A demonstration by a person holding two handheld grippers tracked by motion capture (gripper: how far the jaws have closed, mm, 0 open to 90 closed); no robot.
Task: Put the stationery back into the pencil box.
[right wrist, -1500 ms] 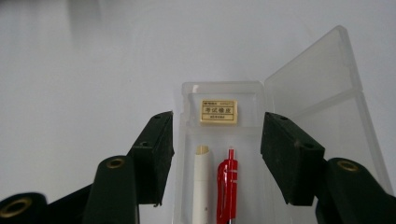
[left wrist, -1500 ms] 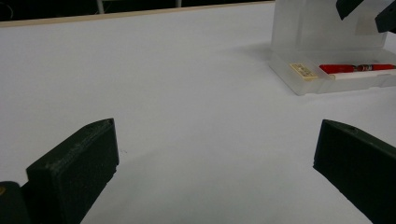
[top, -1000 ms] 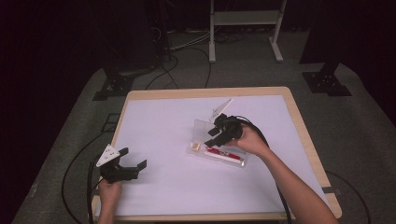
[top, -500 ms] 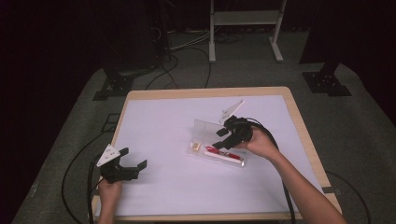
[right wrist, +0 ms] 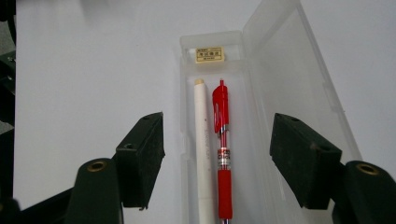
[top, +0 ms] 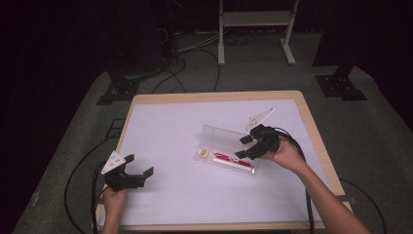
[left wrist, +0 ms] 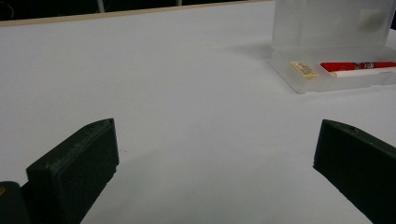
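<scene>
A clear plastic pencil case [top: 214, 161] lies mid-table with its lid [top: 220, 133] standing open. Inside are a red pen [right wrist: 222, 140], a white pen [right wrist: 201, 140] and a small yellowish eraser [right wrist: 209, 54]. My right gripper [top: 242, 147] hovers at the case's right end; its jaws have just been opening and stand apart on either side of the pens, gripping nothing. My left gripper [top: 140, 165] rests near the front left of the table, open and empty, looking towards the case [left wrist: 303, 81] and its red pen [left wrist: 357, 66].
The white table top [top: 170, 126] has a wooden rim [top: 214, 96]. Black cables [top: 83, 170] trail off the left side, and another runs from the right gripper. Dark stand bases [top: 119, 90] and a metal frame [top: 253, 29] stand on the floor beyond.
My right gripper has slid rightwards along the case to its right end, and its jaws stand wider. The left gripper has stayed put.
</scene>
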